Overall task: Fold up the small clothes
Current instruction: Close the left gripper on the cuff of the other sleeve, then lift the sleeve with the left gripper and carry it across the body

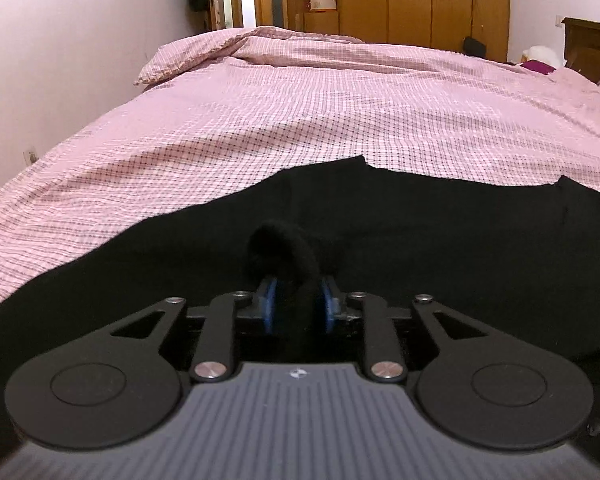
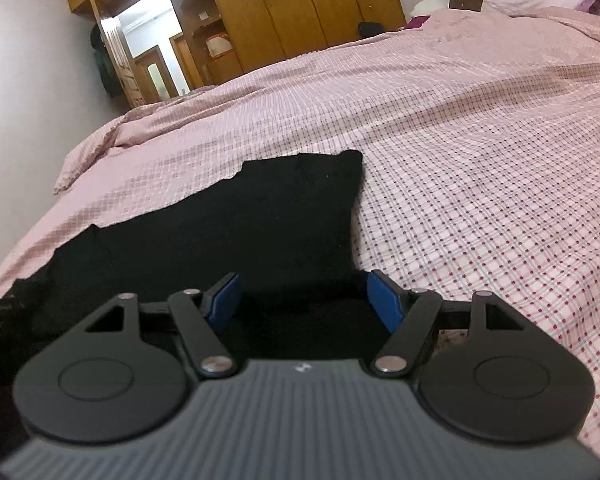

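My left gripper (image 1: 298, 304) is clamped on a bunched fold of the black garment (image 1: 420, 240); the blue pads (image 1: 270, 306) pinch a tuft that sticks up just past the tips. My right gripper (image 2: 304, 296) has its jaws wide apart, straddling the near edge of the same garment, nothing held. The garment lies spread on the pink checked bedspread (image 2: 480, 160), at the near part of it, well short of the wooden wardrobe (image 2: 300, 4).

Risks as I judge them:
- Left grip is only on a small tuft, so a lift could let the knit slip out or stretch.
- If I shut the right jaws this low, I may catch the bedspread along with the cloth and drag it.
- Uneven pull between the two sides would skew the fold.
- Black on black: I can't tell the layers apart, so I might grab just one.
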Demonstrator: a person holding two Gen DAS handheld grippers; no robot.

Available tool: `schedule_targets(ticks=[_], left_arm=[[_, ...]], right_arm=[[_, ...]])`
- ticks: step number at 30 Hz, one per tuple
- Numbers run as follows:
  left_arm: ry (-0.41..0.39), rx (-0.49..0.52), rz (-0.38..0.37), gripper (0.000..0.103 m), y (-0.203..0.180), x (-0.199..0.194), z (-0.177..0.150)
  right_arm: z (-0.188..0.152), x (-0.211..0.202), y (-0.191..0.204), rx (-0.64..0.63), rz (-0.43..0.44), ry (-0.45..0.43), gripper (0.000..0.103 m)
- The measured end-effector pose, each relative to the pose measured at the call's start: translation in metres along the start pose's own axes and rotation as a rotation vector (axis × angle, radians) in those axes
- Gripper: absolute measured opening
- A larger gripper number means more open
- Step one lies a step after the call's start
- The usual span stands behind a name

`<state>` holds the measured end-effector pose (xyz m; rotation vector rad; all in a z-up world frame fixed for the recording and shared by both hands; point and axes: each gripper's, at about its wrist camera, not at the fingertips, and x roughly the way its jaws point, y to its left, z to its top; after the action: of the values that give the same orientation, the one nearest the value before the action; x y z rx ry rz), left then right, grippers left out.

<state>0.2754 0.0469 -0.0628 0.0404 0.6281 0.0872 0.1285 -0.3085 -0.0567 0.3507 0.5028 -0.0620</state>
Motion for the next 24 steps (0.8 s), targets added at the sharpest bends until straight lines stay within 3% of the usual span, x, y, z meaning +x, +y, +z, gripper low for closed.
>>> schedule_targets(ticks=[1, 3, 7, 13, 18, 24], left_arm=[[-0.001, -0.010, 0.007, 0.051, 0.004, -0.010, -0.002], [-0.003, -0.039, 0.021, 0.060, 0.013, -0.017, 0.000], [-0.015, -0.088, 0.036, 0.071, 0.040, -0.042, 0.001], [0.011, -0.180, 0.108, 0.082, 0.084, -0.080, -0.012], [0.060, -0.298, 0.177, 0.083, 0.122, -0.105, -0.034], [0.118, -0.518, 0.115, 0.089, 0.154, -0.119, -0.064]], right_arm=[[-0.001, -0.001, 0.000, 0.000, 0.001, 0.000, 0.071], [-0.001, -0.004, 0.001, 0.006, 0.006, 0.002, 0.071], [-0.001, -0.016, 0.002, 0.022, 0.022, 0.000, 0.072], [0.000, -0.040, 0.012, 0.001, 0.056, -0.021, 0.072], [0.000, -0.057, 0.021, -0.016, 0.084, -0.031, 0.072], [-0.010, -0.066, 0.033, -0.067, 0.076, -0.002, 0.072]])
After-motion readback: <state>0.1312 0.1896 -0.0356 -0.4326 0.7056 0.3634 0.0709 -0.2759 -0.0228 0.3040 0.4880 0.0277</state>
